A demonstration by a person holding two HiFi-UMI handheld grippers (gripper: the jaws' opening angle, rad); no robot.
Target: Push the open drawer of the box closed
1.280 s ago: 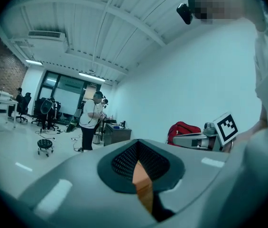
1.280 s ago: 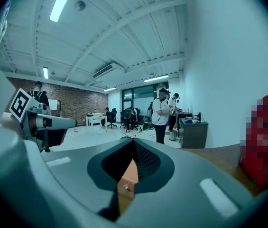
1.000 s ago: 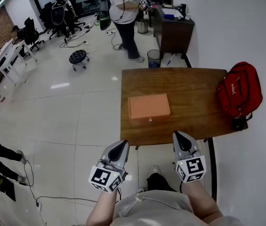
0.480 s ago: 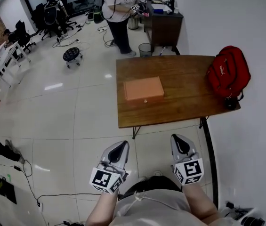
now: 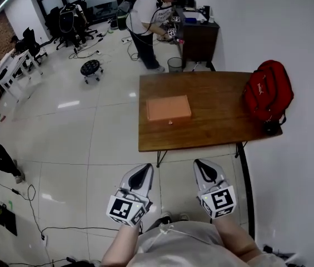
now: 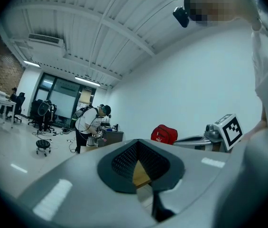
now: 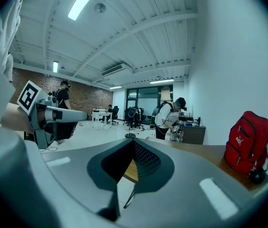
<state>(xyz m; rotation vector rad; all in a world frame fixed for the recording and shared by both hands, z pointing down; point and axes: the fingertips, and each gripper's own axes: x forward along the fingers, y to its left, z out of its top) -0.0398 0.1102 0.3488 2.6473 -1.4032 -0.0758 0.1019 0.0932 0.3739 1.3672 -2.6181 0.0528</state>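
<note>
The orange box [image 5: 168, 108] lies flat toward the left of the wooden desk [image 5: 218, 121], its knobbed drawer front [image 5: 170, 122] facing the person, so a straight push away from the body should shut it; how far it stands out I cannot tell. The left gripper [image 5: 141, 172] and right gripper [image 5: 205, 169] hang over the floor, well short of the desk, fingers pressed together on nothing, blunt tips fit for pushing. A red backpack [image 5: 267, 93] sits far right, clear of that path
</note>
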